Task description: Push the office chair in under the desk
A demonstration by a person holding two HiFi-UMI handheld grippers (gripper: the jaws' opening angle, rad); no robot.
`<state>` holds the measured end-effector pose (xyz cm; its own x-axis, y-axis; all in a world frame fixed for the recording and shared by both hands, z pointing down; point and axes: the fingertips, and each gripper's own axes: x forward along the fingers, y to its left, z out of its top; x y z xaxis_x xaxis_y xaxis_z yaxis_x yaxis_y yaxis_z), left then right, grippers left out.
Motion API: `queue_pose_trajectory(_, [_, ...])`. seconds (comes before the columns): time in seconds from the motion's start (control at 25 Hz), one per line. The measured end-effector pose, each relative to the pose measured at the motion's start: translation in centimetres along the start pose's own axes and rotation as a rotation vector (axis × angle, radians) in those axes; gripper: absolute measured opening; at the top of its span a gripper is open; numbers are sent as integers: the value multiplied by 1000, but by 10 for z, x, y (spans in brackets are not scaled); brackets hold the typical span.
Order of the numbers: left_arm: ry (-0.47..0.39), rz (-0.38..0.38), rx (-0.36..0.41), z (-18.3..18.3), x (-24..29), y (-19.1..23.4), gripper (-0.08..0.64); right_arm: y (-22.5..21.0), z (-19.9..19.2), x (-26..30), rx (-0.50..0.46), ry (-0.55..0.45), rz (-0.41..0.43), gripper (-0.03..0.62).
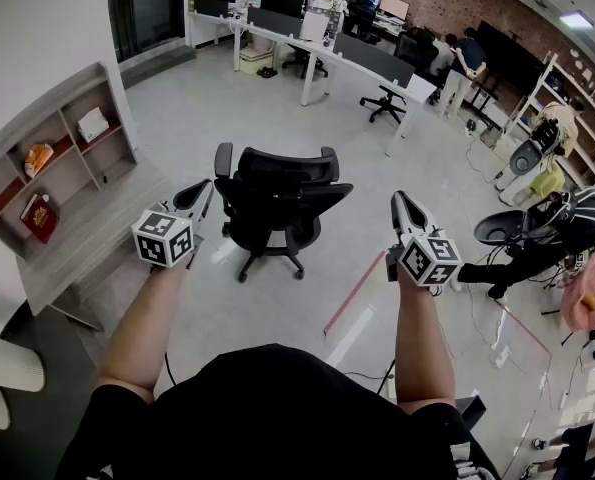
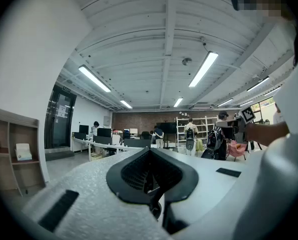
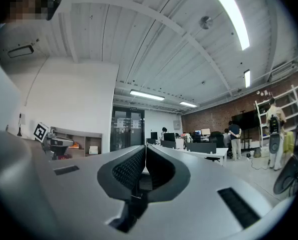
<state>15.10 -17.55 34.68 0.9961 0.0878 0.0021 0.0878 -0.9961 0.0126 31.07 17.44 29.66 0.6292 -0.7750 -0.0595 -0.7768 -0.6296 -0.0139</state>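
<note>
A black office chair [image 1: 277,200] stands on its wheeled base in the open floor, a little beyond and between my two grippers. My left gripper [image 1: 201,192] is just left of the chair and my right gripper [image 1: 401,202] is off to its right; neither touches it. Both are held level with jaws shut and nothing between them, as the left gripper [image 2: 150,152] view and right gripper [image 3: 145,148] view also show. A long white desk [image 1: 369,68] with dark divider panels stands far back in the room. Neither gripper view shows the chair.
A wooden shelf unit [image 1: 62,163] lines the wall at left. Another black chair [image 1: 385,103] sits at the far desk. A seated person [image 1: 567,230], white racks [image 1: 552,118] and floor cables [image 1: 477,298] are at right. A red tape line [image 1: 352,293] marks the floor.
</note>
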Motion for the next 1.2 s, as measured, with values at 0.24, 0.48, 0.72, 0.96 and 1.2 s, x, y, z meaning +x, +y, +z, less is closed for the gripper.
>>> queue_pose_trajectory(0.24, [0, 16, 5, 3, 10, -8, 15, -13, -1, 4, -1, -4, 30, 14])
queue_pose_trajectory(0.48, [12, 56, 2, 1, 6, -16, 17, -25, -12, 5, 18, -1, 66, 14])
queue_pose_trajectory(0.72, [36, 82, 18, -2, 2, -21, 17, -33, -24, 13, 55, 3, 84, 15])
queue_pose_trajectory(0.96, [37, 83, 21, -2, 16, -14, 17, -34, -29, 26, 54, 4, 97, 15])
queue_pose_trajectory(1.2, [29, 52, 20, -8, 38, -6, 17, -34, -33, 38, 25, 35, 83, 15])
